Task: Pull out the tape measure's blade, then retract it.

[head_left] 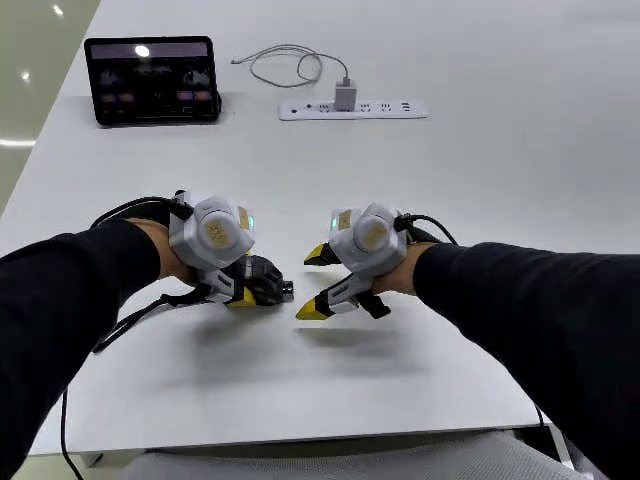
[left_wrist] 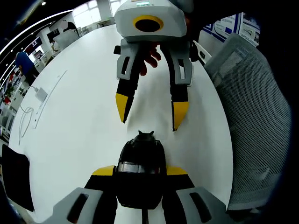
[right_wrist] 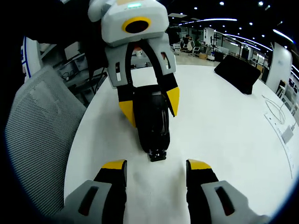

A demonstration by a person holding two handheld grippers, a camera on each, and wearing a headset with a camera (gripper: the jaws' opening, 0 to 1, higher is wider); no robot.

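My left gripper (head_left: 250,286) is shut on the black tape measure (head_left: 264,281), holding it just above the white table (head_left: 480,180). In the left gripper view its yellow-tipped jaws clamp the case (left_wrist: 140,168) from both sides. The blade's end tab (right_wrist: 157,155) sticks out of the case (right_wrist: 152,121) toward my right gripper (right_wrist: 156,164); no blade is drawn out. The right gripper (head_left: 314,283) faces the tab with its jaws open, a short gap away. It also shows in the left gripper view (left_wrist: 151,109), nothing between its fingers.
A dark tablet (head_left: 152,78) stands at the far left of the table. A white power strip (head_left: 352,109) with a charger and a looped cable (head_left: 290,65) lies at the back. A grey mesh chair (left_wrist: 252,116) sits by the near edge.
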